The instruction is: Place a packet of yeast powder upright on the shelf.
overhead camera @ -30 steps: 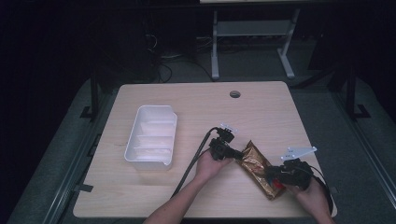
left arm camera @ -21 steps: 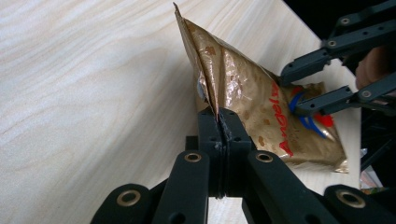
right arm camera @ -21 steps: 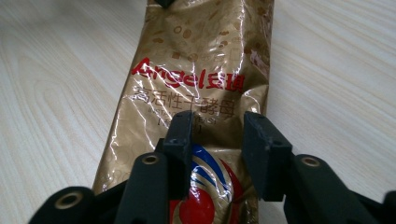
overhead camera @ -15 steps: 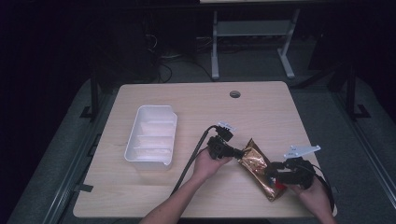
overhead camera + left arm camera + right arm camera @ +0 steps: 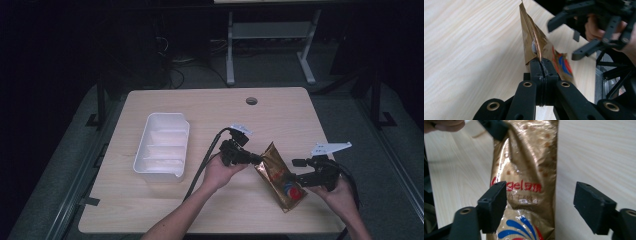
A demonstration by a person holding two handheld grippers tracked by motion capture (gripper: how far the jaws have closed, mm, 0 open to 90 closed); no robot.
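The glossy gold foil snack pouch (image 5: 279,176) with red and blue print lies right of centre in the high view, one end lifted off the light wooden worktop (image 5: 215,107). The left gripper (image 5: 248,156) pinches its top edge tight. The right gripper (image 5: 298,177) has just been opening; its fingers (image 5: 492,206) stand wide astride the pouch without pressing. The handover looks done; the white plastic ribbed tray (image 5: 161,148) at centre left seems the probable destination.

Gold pouch (image 5: 529,170), red lettering, seemingly "gel", rest unclear
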